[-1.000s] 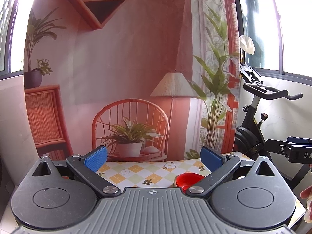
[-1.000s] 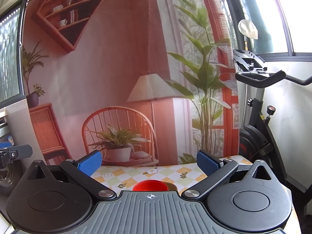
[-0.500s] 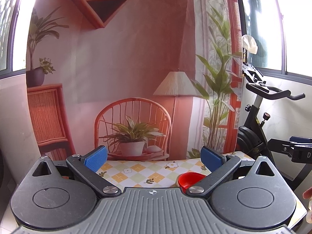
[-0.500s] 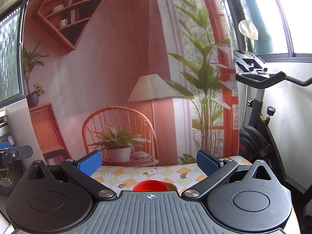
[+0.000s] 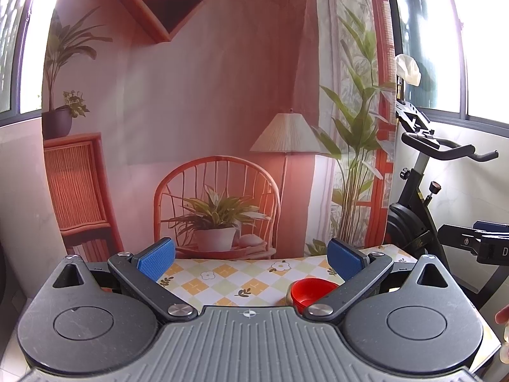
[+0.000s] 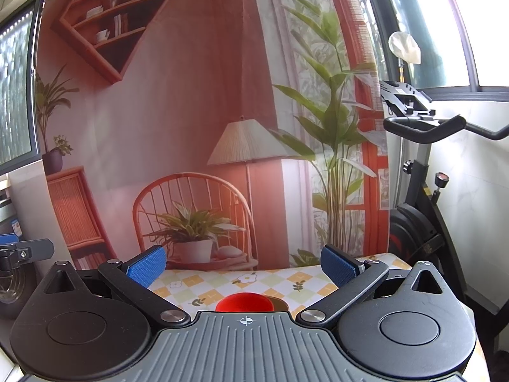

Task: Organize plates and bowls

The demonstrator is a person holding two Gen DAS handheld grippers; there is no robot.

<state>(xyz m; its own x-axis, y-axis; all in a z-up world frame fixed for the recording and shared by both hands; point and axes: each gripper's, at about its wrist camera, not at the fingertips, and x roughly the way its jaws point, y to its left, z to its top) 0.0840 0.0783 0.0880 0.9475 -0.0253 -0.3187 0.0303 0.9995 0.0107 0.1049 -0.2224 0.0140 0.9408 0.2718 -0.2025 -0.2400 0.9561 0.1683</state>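
A: In the left wrist view, where did things stand?

B: The left gripper [image 5: 251,259] was spread wide with nothing between its blue pads. A red bowl [image 5: 313,290] sat on the checked tablecloth [image 5: 222,277] toward the right edge of the table, partly hidden behind the right-hand finger. The other gripper's tip [image 5: 477,246] showed at the far right, in front of an exercise bike [image 5: 413,222].

A: And the right wrist view?

B: The right gripper [image 6: 243,265] was equally wide and empty. The red bowl [image 6: 244,302] lay dead ahead, its lower part cut off by the gripper body, with a brownish rim [image 6: 280,304] touching it on the right, possibly another dish. The left view barely showed that.

A: What were the risks?

B: I judged that closing blind on the half-hidden bowl could clip the neighbouring dish or push the bowl toward the table edge.
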